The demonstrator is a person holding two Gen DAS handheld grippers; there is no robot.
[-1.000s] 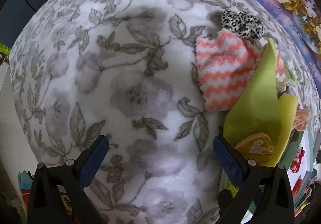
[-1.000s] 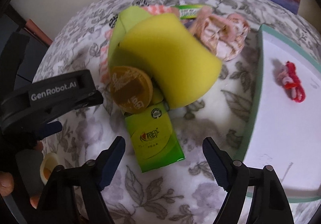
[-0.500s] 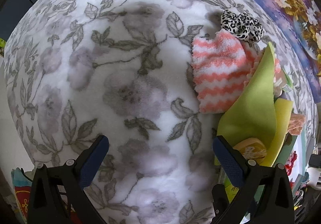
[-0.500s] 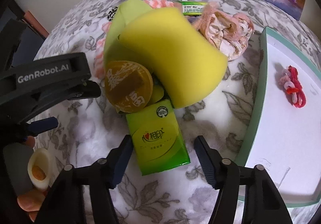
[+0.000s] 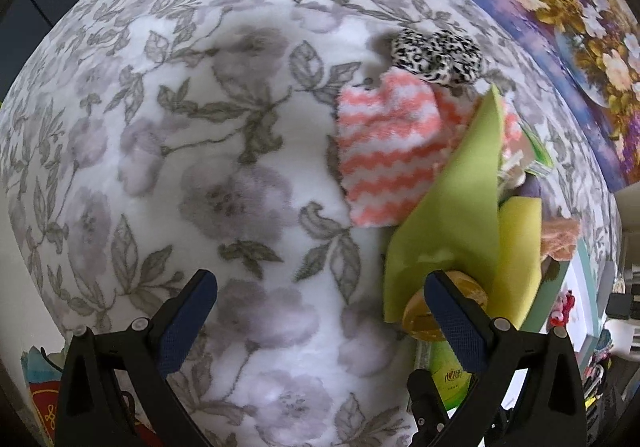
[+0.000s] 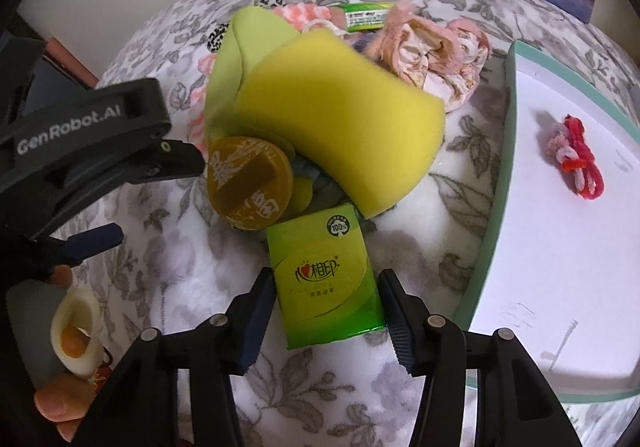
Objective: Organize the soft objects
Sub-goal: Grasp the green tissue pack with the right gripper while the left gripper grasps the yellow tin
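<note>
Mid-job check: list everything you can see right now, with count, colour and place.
tissue pack: 1, green, on the blanket between the right gripper's fingers
sponge: 1, yellow, curved, behind the pack
foam sheet: 1, light green, left of the sponge
round disc: 1, brown-gold, leaning in front of the foam sheet
zigzag cloth: 1, coral and white, partly under the foam sheet
scrunchie: 1, black-and-white, behind the cloth
pink fabric bundle: 1, behind the sponge
small wrapper: 1, green, far side
tray: 1, white with teal rim, right
yarn knot: 1, red-pink, in the tray
blanket: 1, grey floral
left gripper: open, empty
right gripper: open, straddling the pack
</note>
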